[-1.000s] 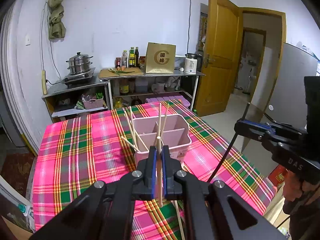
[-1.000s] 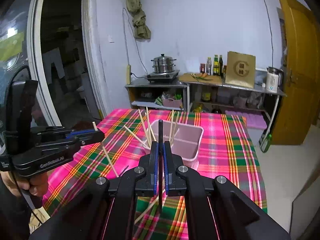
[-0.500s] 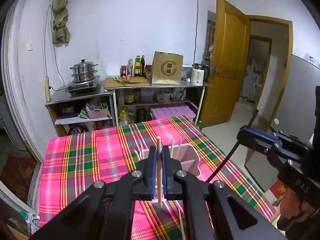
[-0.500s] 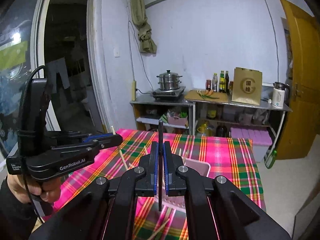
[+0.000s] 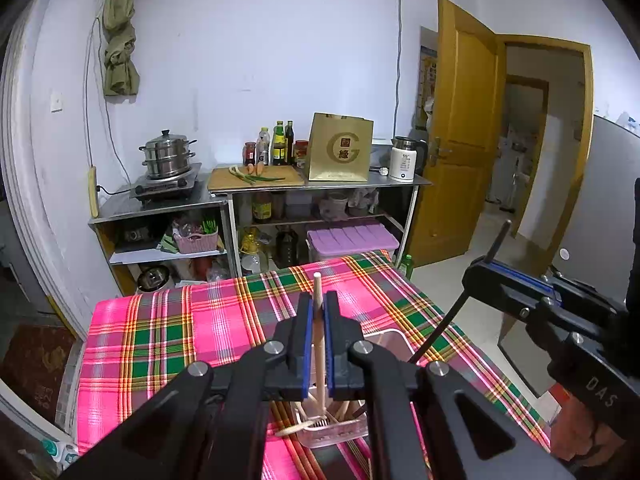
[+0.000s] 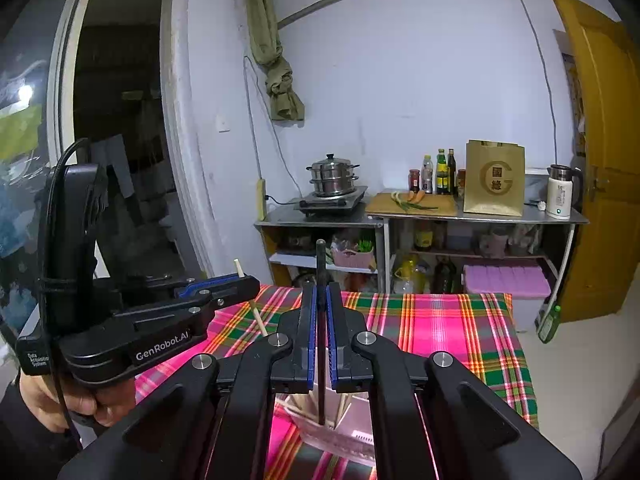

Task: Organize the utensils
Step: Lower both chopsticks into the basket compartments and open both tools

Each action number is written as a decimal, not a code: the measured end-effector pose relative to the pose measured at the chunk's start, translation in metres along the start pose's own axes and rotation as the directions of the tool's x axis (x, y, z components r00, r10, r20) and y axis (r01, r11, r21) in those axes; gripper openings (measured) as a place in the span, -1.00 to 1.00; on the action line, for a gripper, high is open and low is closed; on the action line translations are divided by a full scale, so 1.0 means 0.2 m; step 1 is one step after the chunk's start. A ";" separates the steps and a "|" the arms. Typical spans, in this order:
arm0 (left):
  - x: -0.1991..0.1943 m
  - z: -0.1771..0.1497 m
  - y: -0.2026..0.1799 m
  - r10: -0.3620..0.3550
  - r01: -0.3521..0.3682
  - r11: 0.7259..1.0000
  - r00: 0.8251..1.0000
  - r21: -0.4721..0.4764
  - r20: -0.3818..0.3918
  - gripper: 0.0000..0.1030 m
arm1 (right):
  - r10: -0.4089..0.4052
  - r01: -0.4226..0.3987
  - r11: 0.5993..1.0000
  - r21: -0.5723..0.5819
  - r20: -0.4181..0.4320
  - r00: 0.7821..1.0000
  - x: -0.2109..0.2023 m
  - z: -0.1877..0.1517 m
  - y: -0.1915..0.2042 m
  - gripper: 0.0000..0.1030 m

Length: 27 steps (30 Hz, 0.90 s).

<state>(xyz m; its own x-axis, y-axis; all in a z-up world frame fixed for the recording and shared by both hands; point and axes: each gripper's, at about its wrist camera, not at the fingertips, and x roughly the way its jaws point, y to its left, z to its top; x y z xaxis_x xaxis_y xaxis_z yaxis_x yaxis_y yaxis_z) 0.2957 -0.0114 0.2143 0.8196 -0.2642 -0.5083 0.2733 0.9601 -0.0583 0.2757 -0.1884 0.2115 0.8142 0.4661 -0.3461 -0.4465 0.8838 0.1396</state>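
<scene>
My left gripper (image 5: 317, 312) is shut on a light wooden chopstick (image 5: 319, 344) that stands upright, its lower end over the pink utensil holder (image 5: 394, 341). The holder sits on the plaid table below both grippers, mostly hidden, with several wooden chopsticks in it. My right gripper (image 6: 321, 300) is shut on a black chopstick (image 6: 321, 272), also upright, its tip down over the holder (image 6: 352, 436). The right gripper shows at the right in the left wrist view (image 5: 480, 276); the left gripper shows at the left in the right wrist view (image 6: 244, 284).
The table wears a pink, green and yellow plaid cloth (image 5: 168, 332). Behind it stand steel shelves with a steamer pot (image 5: 166, 156), bottles, a cutting board, a brown paper bag (image 5: 340, 152) and a kettle. An open yellow door (image 5: 460, 152) is at the right.
Both grippers have risen and tilted up, each still holding its chopstick. The holder has dropped from mid-frame to the bottom, behind the jaws.
</scene>
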 end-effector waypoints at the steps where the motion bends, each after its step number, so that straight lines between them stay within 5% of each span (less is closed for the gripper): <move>1: 0.02 -0.01 0.01 -0.001 0.001 1.000 1.000 -0.004 -0.004 -0.89 | -0.002 0.002 1.000 -0.001 -0.003 1.000 0.02 -0.01 0.00 -0.91; 19: 0.30 -0.25 0.05 0.011 -0.015 0.999 0.991 -0.032 -0.134 -0.89 | -0.031 0.031 1.000 -0.005 -0.151 0.988 0.31 -0.31 -0.05 -0.91; 27: 0.34 -0.31 0.06 0.014 -0.020 0.999 0.986 -0.034 -0.166 -0.89 | -0.015 0.016 1.000 0.004 -0.167 0.986 0.30 -0.30 -0.06 -0.90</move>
<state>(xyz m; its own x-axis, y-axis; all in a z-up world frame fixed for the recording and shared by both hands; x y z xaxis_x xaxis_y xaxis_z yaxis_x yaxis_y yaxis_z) 0.3228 -0.0120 0.1261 0.7284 -0.2316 -0.6448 0.2393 0.9679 -0.0774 0.3064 -0.1729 0.1328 0.7475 0.4397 -0.4979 -0.4321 0.8912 0.1382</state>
